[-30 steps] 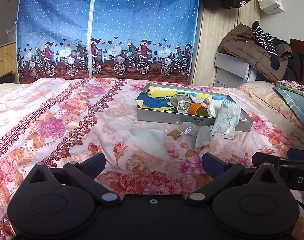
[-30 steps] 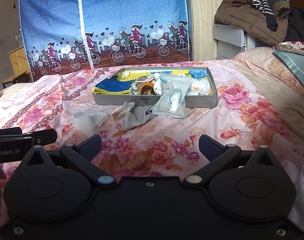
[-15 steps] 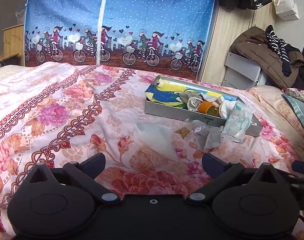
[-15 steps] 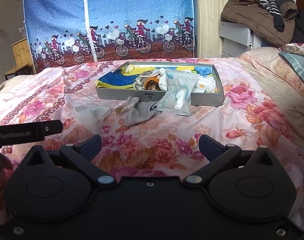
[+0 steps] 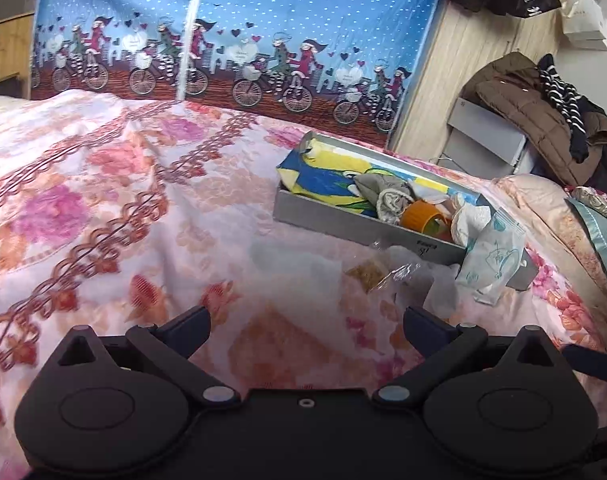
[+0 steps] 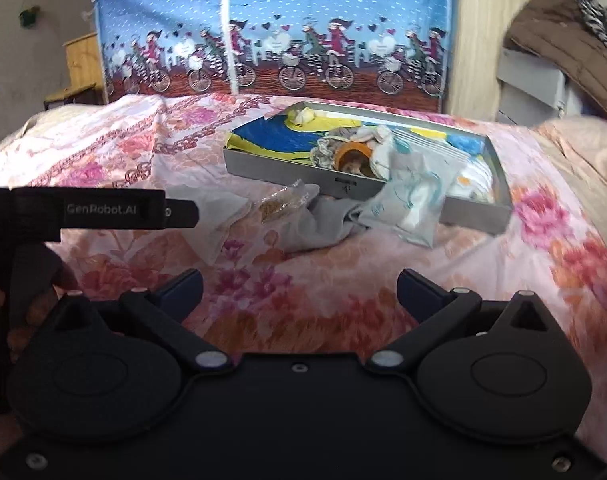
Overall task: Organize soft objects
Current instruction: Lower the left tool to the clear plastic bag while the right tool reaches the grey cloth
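A grey tray [image 5: 343,222] [image 6: 287,172] lies on the floral bed, holding a blue and yellow cloth [image 6: 271,140], grey knitwear, an orange cup [image 5: 421,216] and white pads. A pale blue packet [image 5: 493,254] [image 6: 411,204] leans over the tray's front wall. In front of the tray lie a grey sock [image 6: 323,226], a clear bag of brown bits [image 5: 373,274] [image 6: 281,204] and a white cloth [image 5: 299,264] [image 6: 219,208]. My left gripper [image 5: 305,324] is open above the bedspread, short of the white cloth. My right gripper [image 6: 299,290] is open, short of the sock.
The left gripper's black body [image 6: 87,210] crosses the left of the right wrist view, a hand [image 6: 31,304] below it. A blue bicycle-print curtain [image 5: 243,36] hangs behind the bed. Coats [image 5: 531,112] pile on a grey unit at the right; a pillow [image 5: 599,232] lies at the bed's right edge.
Both grippers have moved forward towards the tray and loose items, which look larger now. The left view has tilted left. Both stay open and empty.
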